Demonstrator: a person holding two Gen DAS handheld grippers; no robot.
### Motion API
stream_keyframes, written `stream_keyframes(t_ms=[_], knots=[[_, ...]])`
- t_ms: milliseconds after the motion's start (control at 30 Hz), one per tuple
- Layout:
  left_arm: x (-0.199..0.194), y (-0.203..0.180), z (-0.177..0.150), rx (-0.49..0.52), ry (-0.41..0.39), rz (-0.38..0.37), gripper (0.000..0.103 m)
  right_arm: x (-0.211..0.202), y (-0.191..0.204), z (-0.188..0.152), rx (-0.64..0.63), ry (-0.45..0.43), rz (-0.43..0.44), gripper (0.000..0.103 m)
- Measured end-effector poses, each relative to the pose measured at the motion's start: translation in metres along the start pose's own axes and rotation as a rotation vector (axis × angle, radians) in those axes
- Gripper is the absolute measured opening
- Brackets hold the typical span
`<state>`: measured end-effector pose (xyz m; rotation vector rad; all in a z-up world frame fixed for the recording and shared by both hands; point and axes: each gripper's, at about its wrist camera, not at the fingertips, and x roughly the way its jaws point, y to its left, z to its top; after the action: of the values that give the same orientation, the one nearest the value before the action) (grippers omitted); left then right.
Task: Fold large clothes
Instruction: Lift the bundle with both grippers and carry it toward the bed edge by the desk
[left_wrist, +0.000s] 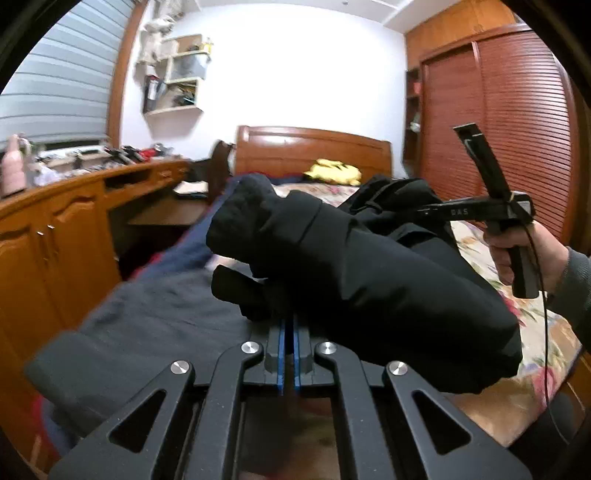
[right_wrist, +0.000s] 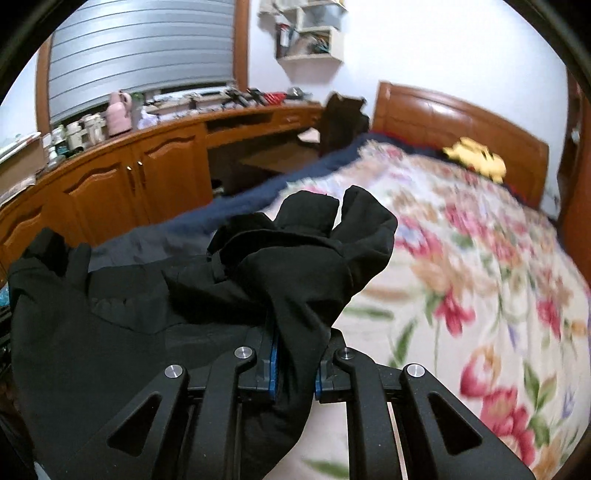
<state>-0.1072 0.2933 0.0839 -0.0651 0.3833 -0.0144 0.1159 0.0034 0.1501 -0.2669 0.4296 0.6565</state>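
A: The bed (right_wrist: 480, 266) fills the room from six to two o'clock in the right wrist view, flowered quilt bare on that side. Why is nothing lying on it?

B: Because the black garment (left_wrist: 369, 280) hangs in the air, slung between both tools. I'd judge that it is being lifted to shake out before a fold.

A: Who holds which part?

B: The left gripper (left_wrist: 289, 325) has its blue pads nearly touching, clamped on a thin edge of cloth at six o'clock in its own view. The right gripper (right_wrist: 295, 354) is closed on a thick bunch of the same fabric, pads kept apart by the wad.

A: And room to lay it down?

B: The quilt toward three o'clock is open. The wooden cabinets (right_wrist: 122, 184) crowd nine o'clock, the headboard (right_wrist: 443, 114) stands at one o'clock, and a small yellow thing (right_wrist: 476, 158) lies just before it.
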Motion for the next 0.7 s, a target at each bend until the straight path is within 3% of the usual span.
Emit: stream_keyframes(t_ms=[167,233,400,500,533,600,700], knots=[[-0.008,0.054,0.008,-0.017,-0.013,0.114,0.003,0.022,0.044,0.035,-0.046,-0.05,0.036,0.013],[-0.014,0.074,0.004,-0.032,-0.008,0.16,0.003,0.048,0.073,0.052,-0.074,-0.064,0.071,0.013],[-0.018,0.12,-0.013,-0.065,0.015,0.295,0.003,0.092,0.11,0.063,-0.083,-0.083,0.132,0.013],[-0.013,0.14,-0.03,-0.093,0.055,0.328,0.003,0.144,0.135,0.054,-0.1,-0.05,0.159,0.013],[-0.011,0.143,-0.036,-0.089,0.072,0.342,0.003,0.144,0.135,0.054,-0.1,-0.05,0.159,0.013],[-0.01,0.141,-0.045,-0.077,0.087,0.36,0.003,0.185,0.143,0.048,-0.099,-0.006,0.128,0.015],[-0.012,0.142,-0.048,-0.094,0.095,0.363,0.003,0.207,0.142,0.045,-0.066,0.025,0.112,0.019]])
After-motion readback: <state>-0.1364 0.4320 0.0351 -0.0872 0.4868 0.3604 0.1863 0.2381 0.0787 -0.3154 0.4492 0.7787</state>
